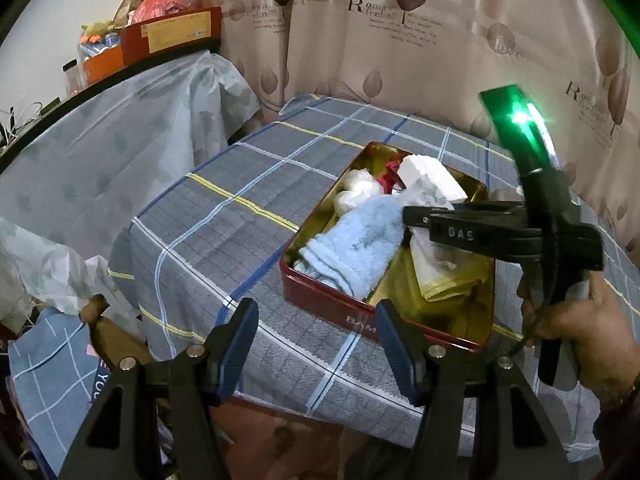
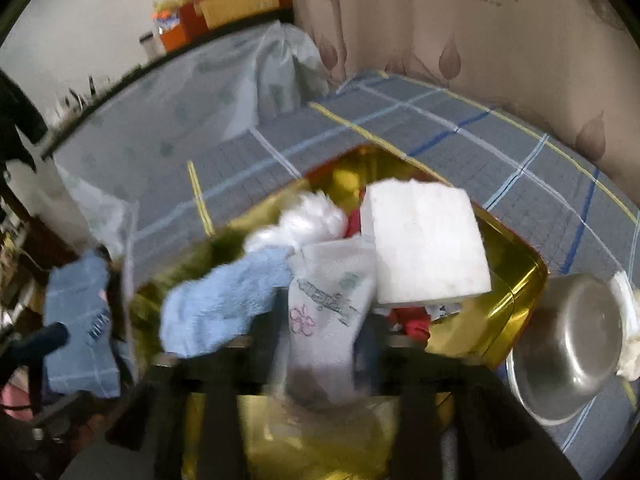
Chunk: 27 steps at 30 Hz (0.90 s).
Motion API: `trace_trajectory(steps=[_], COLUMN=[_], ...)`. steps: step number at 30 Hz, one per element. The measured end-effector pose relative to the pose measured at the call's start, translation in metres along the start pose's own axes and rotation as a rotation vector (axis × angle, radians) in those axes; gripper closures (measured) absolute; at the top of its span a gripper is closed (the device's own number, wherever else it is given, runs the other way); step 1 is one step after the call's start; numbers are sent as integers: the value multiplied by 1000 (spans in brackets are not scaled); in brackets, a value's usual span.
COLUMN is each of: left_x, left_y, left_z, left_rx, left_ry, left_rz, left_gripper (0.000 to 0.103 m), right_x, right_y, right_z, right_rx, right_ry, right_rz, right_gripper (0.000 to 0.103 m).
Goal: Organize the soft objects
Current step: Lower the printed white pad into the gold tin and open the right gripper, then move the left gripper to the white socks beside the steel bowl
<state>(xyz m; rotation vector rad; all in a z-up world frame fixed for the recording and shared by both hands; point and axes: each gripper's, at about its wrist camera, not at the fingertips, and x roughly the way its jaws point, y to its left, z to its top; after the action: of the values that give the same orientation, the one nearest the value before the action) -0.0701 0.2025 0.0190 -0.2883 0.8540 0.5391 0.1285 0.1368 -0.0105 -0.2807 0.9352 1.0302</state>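
A red tin with a gold inside sits on the checked tablecloth. It holds a blue towel, a white foam block, a white plastic bundle, something red, a yellow cloth and a white printed cloth. My right gripper reaches into the tin. Its fingers stand apart on either side of the printed cloth, with dark gaps showing, beside the blue towel and the block. My left gripper hangs open and empty before the tin's near left corner.
A steel bowl stands right of the tin with a pale crumpled thing at its far side. A printed curtain closes the back. A plastic-covered shelf with boxes rises to the left. A person's hand holds the right gripper's handle.
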Motion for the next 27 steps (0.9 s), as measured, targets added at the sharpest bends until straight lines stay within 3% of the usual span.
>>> trace_trajectory(steps=[1,2,7,10,12,15,19,23,27], left_x=[0,-1,0,1,2,0,-4,-6,-3], left_y=[0,0,0,-2,-3,-8,-21,-38,-49], left_z=[0,-1,-2,-2,-3,-4,-9,-15,-22], left_rx=[2,4,5,10,18,40,103,164,207], left_ry=[-2,-6,-4,6,15,10,-9,-11,5], left_rz=[2,7,7,0,-11,-40,-37,-43,-48], left_gripper=[41,41,41,41,41,41,41,41,41], right_x=[-7,-14,-52,-81,-102,-125,-152,-180,-208], right_y=[-2,-1,-9,-24,-43,-72,-123,-170,-209], right_z=[-1,-1,-11,-28,-54,-97,-167,-215,-241], right_rx=[21,30,95,172,234,286,318,345,420], right_ry=[-27,-54,-176,-253,-288,-273,-168,-88,-90], right_rz=[20,32,75,39,-38,-179,-455,-668,-744], right_gripper=[25,22,22,21,19,18,17,17,16])
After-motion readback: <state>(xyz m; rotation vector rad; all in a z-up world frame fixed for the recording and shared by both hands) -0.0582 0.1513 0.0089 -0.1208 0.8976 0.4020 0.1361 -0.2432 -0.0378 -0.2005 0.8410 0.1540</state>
